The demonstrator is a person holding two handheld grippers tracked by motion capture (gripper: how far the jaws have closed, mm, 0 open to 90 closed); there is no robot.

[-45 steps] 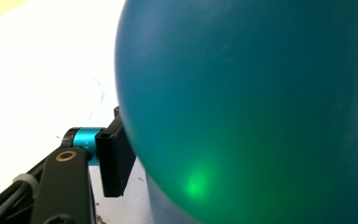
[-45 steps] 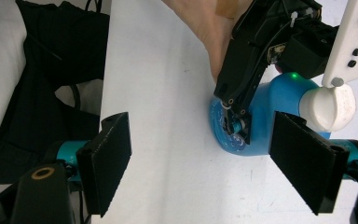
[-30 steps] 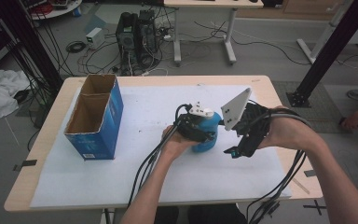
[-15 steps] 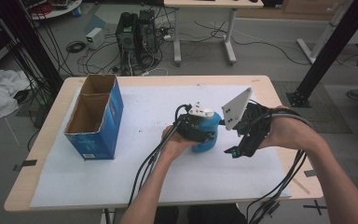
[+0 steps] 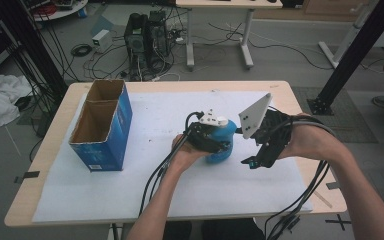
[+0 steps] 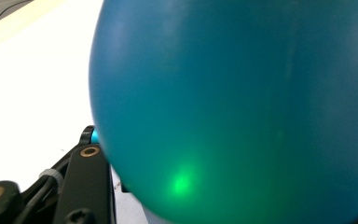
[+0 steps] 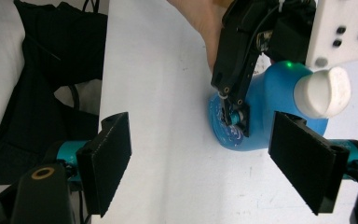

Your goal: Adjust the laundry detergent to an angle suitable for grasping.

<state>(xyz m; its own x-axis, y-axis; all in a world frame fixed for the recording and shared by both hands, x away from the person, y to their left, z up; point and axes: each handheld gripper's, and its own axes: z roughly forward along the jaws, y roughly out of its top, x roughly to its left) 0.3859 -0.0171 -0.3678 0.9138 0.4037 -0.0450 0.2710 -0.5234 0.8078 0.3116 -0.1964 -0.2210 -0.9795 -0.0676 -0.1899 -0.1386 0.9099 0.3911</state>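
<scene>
A blue plastic bottle [image 5: 223, 145] with a white cap [image 5: 222, 121] stands on the white sheet near the table's middle. My left gripper [image 5: 209, 141] reaches in from the left and is shut on the bottle's body. In the left gripper view the bottle [image 6: 242, 102] looms very close, with one black finger [image 6: 81, 182] at its lower left. My right gripper [image 5: 254, 160] hovers just right of the bottle, open, jaws pointing down toward the sheet. In the right gripper view the bottle [image 7: 270, 112] and its cap [image 7: 324, 92] lie beyond my open right gripper [image 7: 209, 163], apart from both pads.
An open blue cardboard box [image 5: 102, 125] stands at the table's left side. The white sheet [image 5: 130, 190] covers most of the wooden table [image 5: 35, 200]. Cables trail from both grippers over the near edge. Computers and desks stand on the floor beyond.
</scene>
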